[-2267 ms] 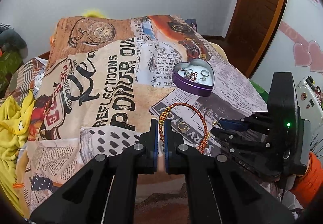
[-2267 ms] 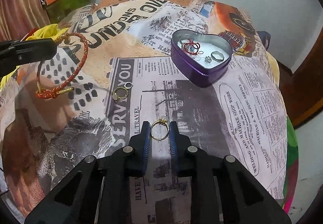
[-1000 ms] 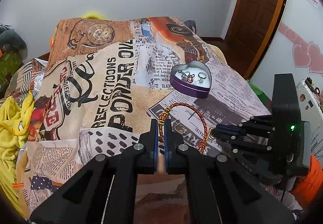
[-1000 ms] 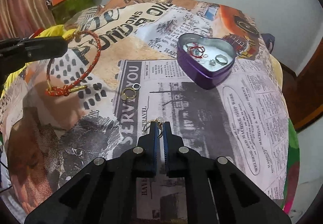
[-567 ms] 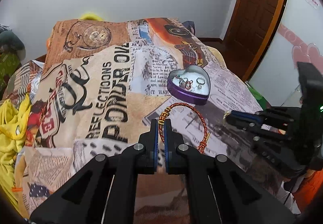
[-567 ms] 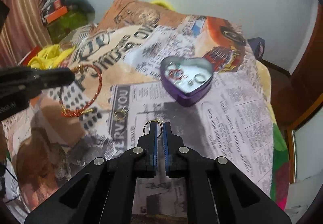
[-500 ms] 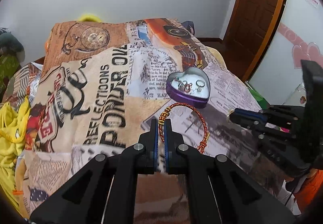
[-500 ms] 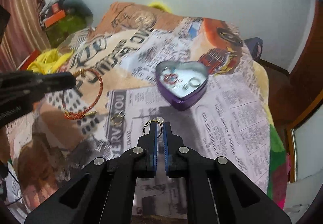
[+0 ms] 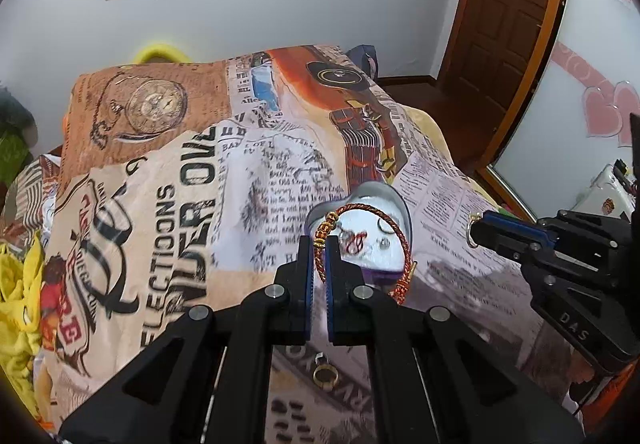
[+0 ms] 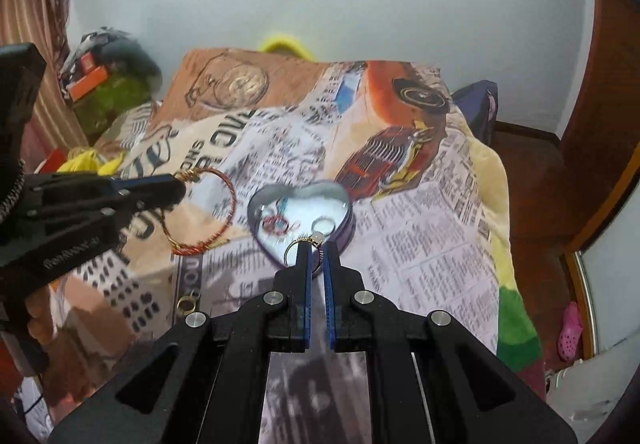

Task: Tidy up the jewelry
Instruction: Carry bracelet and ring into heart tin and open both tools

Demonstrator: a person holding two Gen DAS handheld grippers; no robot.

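The left gripper [image 9: 317, 250] is clenched on the beaded end of a red-and-gold twisted cord bracelet [image 9: 400, 240], whose loop hangs free in the air in front of the open purple heart-shaped tin [image 9: 403, 206]. The right gripper [image 10: 316, 246] is pinched tight on a thin gold ring with a pale stone [image 10: 306, 242], also lifted clear of the newspaper-print bedspread [image 9: 248, 172].

A second ago both grippers were lower and nearer the bed's front edge, with the tin well beyond the bracelet; now both have risen and advanced, so bracelet and ring each overlap the tin in their own view. The grips themselves are unchanged.

The left wrist view shows a small gold ring [image 9: 325, 377] lying on the bedspread under its own fingers, and the right gripper's tip with its ring at the right. The right wrist view shows the tin's contents more plainly: a red-wire tangle [image 10: 275, 224] and a silver ring [image 10: 323, 225], plus the left gripper at the left holding the bracelet.
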